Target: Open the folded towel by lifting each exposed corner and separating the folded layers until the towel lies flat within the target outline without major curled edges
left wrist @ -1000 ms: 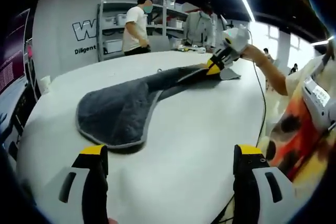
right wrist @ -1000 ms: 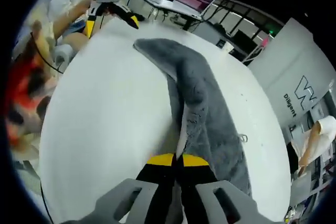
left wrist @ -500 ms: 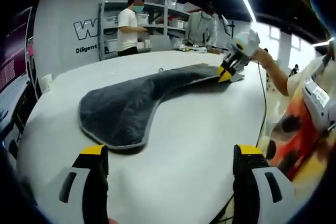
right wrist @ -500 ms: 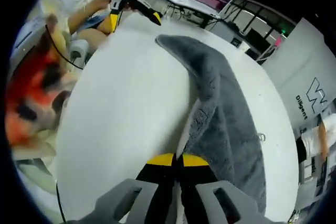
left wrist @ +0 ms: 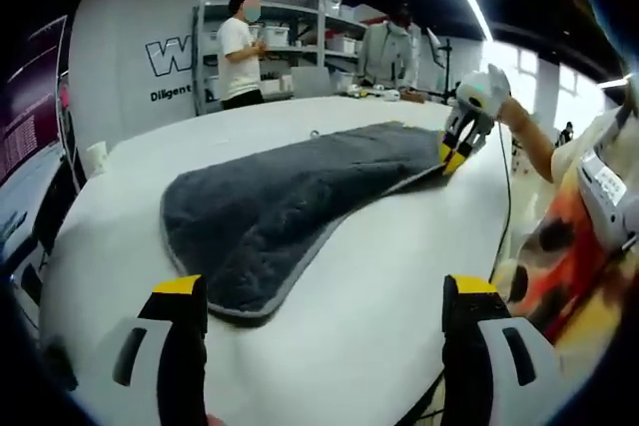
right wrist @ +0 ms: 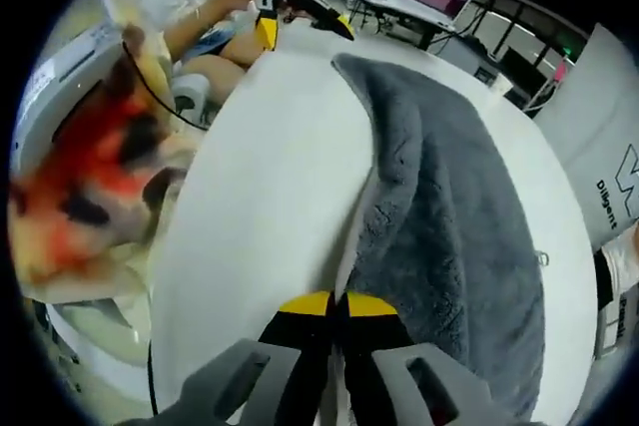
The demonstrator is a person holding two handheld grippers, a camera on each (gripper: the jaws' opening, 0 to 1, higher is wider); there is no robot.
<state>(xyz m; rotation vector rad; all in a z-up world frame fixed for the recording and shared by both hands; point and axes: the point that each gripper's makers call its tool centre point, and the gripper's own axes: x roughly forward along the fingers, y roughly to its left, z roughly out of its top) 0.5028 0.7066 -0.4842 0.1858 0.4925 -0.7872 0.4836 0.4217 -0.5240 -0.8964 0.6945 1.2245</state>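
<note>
The right hand-held gripper (right wrist: 338,308) is clenched on the edge of the grey towel (right wrist: 454,216); the left hand-held gripper (left wrist: 324,296) stands released. The towel lies spread across the white worktop (left wrist: 379,276), soft, limp and light I think; best pinched at its pale hem.

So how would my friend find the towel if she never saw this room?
Look at the big white table in the middle of the room. Spread across its top is the towel, a fluffy dark grey cloth with a pale grey border. It's the one soft thing there, and the right gripper pinches its edge.
</note>
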